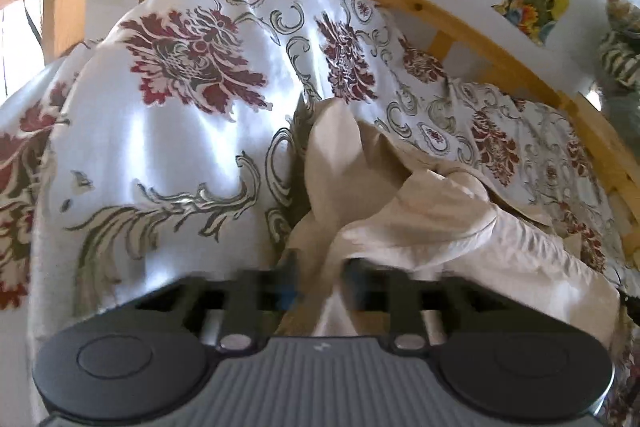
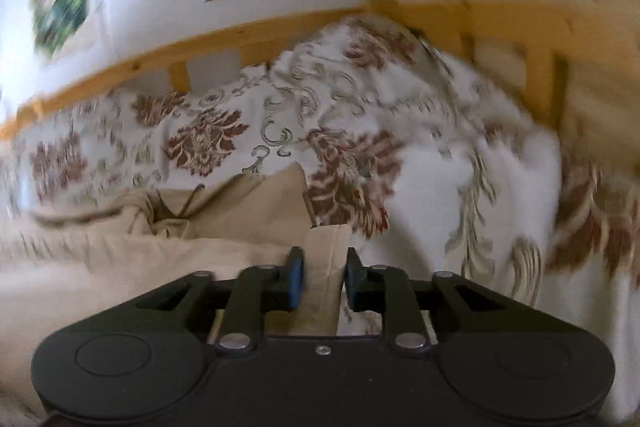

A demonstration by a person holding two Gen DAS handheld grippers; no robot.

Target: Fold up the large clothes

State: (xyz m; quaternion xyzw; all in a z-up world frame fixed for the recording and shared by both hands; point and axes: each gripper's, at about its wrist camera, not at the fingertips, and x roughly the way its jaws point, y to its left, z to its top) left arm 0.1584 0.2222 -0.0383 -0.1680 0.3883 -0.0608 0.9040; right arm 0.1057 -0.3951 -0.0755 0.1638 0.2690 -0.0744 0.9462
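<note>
beige garment [image 2: 240, 211] fold between tilted right gripper [image 2: 323, 279] jaws.

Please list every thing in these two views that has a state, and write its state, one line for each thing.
beige garment: crumpled, not folded, lying on the bedspread.
floral bedspread: spread over the bed, wrinkled.
left gripper: blurred, a beige fold between its fingers; grip unclear.
right gripper: jaws partly apart, a beige fold between them.
wooden bed rail: fixed, bare.
</note>
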